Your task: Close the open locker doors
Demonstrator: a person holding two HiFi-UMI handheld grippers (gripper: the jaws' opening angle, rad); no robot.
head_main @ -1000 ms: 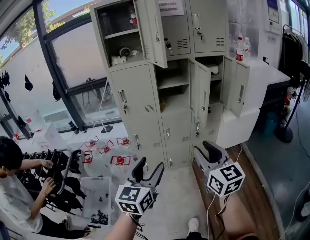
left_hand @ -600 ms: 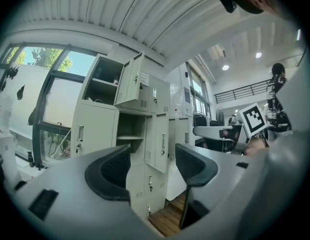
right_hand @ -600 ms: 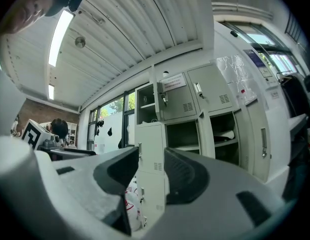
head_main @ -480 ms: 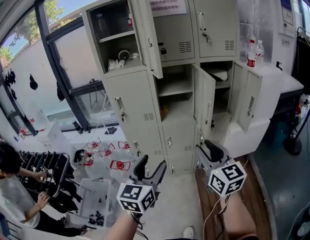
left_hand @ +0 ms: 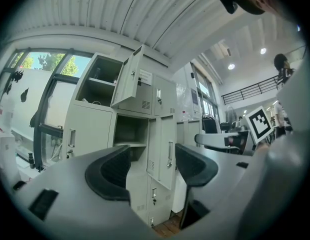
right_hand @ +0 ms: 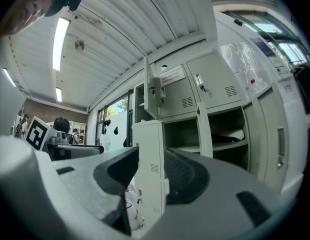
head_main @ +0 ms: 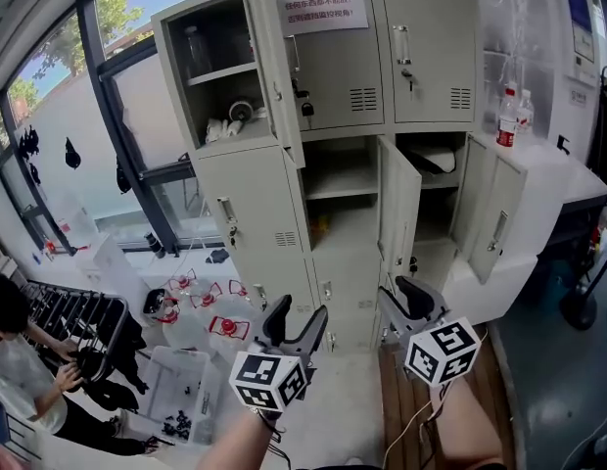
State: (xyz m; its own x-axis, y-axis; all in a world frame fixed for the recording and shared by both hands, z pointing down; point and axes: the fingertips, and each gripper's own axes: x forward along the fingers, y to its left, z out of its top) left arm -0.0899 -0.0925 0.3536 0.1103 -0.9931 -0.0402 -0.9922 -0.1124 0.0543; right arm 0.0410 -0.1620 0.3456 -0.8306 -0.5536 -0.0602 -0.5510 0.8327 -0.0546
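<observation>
Jaws apart and empty, the left gripper [head_main: 298,315] and the right gripper [head_main: 406,304] point level at the grey steel locker [head_main: 255,213], which stands ahead beside the window [head_main: 137,96] and well out of their reach. The job appears to be at the approach, with no door touched yet. Three doors hang open, the top-left door [head_main: 274,57], the middle door [head_main: 396,204] and the right door [head_main: 499,218], each swung well out from its compartment, and the next move likely calls for reaching a free edge and pushing it flush
</observation>
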